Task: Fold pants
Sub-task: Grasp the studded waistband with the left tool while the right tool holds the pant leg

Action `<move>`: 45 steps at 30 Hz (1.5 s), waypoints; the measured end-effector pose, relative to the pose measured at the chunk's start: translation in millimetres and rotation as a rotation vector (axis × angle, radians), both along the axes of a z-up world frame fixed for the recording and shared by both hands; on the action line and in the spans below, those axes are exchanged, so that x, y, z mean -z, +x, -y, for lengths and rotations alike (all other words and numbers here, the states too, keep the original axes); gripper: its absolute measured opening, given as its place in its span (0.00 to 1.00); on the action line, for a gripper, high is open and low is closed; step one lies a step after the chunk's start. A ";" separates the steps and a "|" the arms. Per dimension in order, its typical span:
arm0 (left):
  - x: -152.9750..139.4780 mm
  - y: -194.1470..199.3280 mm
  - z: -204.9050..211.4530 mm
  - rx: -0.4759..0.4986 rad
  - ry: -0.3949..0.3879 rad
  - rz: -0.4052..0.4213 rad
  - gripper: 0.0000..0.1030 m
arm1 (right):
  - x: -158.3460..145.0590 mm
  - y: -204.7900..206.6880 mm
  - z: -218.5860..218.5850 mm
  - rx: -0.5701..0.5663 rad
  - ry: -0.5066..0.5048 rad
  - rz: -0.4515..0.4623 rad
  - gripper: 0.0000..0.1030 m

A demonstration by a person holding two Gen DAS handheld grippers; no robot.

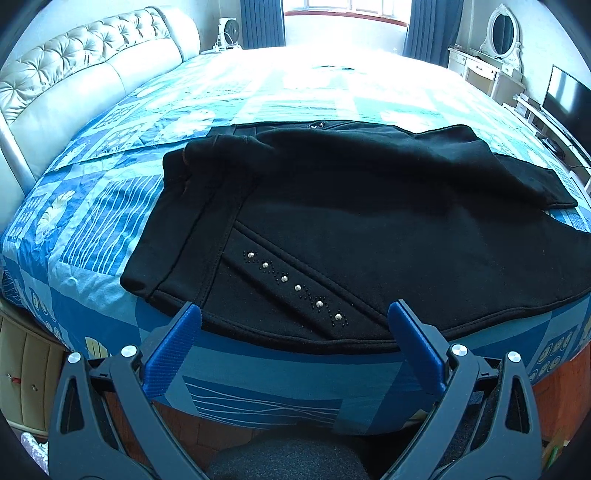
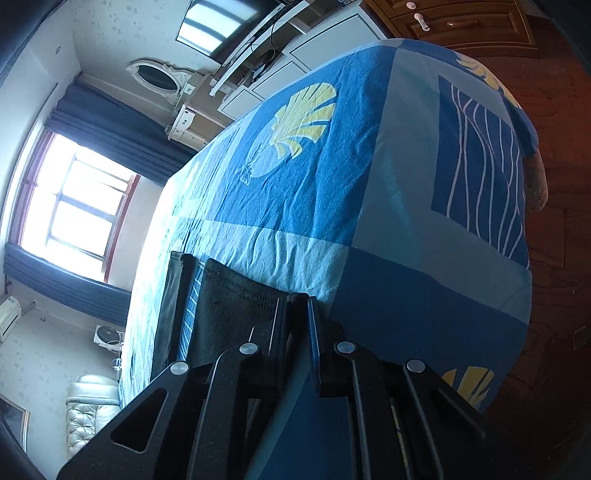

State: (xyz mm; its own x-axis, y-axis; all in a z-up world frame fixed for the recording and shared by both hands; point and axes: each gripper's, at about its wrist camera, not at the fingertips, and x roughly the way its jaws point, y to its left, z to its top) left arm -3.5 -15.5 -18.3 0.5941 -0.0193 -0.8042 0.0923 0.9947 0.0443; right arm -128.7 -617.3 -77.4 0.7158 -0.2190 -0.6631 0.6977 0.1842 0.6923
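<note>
Black pants with a row of silver studs lie on the blue patterned bed, partly folded, one leg laid over the top. My left gripper is open, its blue fingers just before the pants' near edge, not touching. In the right wrist view, tilted sideways, my right gripper is shut on a black hem of the pants at the bed's edge.
A tufted headboard stands left. A dresser with an oval mirror and a TV stand right. A window is behind. A bedside cabinet is lower left. The floor is wooden.
</note>
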 end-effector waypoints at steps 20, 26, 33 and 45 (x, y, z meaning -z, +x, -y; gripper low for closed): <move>-44.2 148.5 -131.4 0.197 -0.268 -0.095 0.98 | -118.6 176.2 -180.6 -0.680 -0.410 0.040 0.64; -11.1 232.4 -168.3 0.198 -0.428 -0.253 0.98 | -120.2 246.0 -290.8 -0.969 -0.549 0.031 0.68; 40.7 299.8 -176.0 0.174 -0.603 -0.392 0.98 | -109.1 298.7 -361.2 -1.158 -0.656 -0.027 0.68; 59.1 330.0 -162.9 0.141 -0.639 -0.458 0.34 | -103.9 360.0 -379.4 -1.289 -0.596 -0.037 0.68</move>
